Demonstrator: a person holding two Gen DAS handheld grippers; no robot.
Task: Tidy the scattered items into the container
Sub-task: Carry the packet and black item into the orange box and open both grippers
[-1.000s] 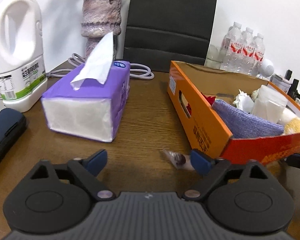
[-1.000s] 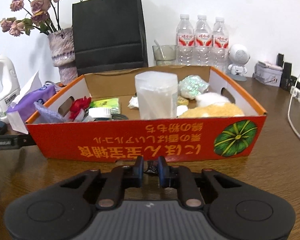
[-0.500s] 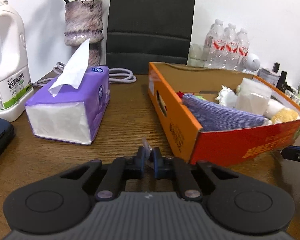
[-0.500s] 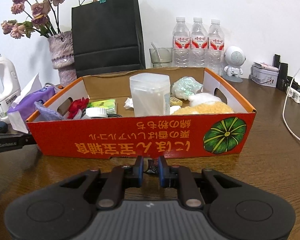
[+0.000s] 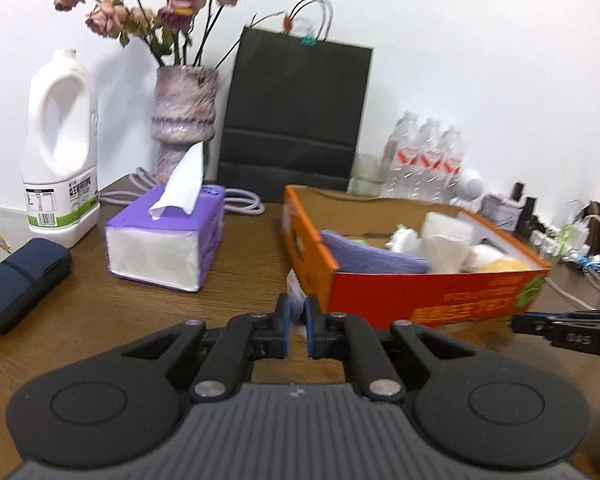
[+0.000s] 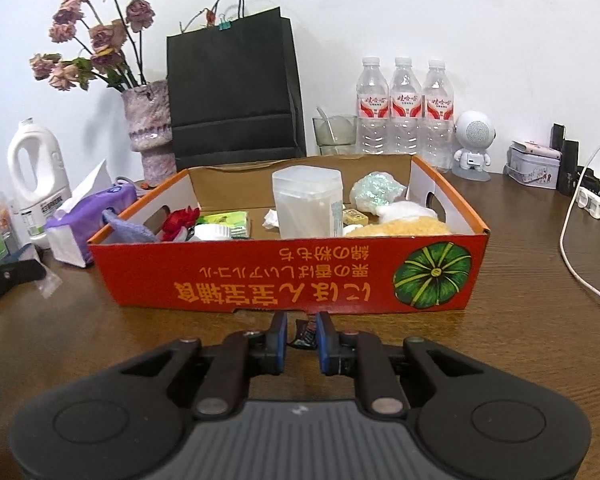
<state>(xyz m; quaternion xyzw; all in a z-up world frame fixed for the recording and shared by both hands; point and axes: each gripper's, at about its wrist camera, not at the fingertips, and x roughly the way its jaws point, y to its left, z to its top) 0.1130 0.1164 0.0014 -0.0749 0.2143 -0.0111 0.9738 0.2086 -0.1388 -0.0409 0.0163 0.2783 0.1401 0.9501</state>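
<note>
— Beside the orange cardboard box [image 6: 284, 276] on the wooden table [image 6: 520, 320], how do both claws stand?

— Left gripper [image 5: 296, 322] pinches a clear wrapper [image 5: 294, 288] near the box's corner; right gripper [image 6: 302, 334] clamps a dark candy packet [image 6: 305, 332] before its front wall.

— Open room?

— Bare wood right; tissue box [image 5: 168, 240] left.

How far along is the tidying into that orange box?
Mostly done: the orange box already holds a clear tub, a purple cloth and more. In hand: the left gripper pinches a clear wrapper, the right gripper a dark packet. Left: dropping both in.
</note>
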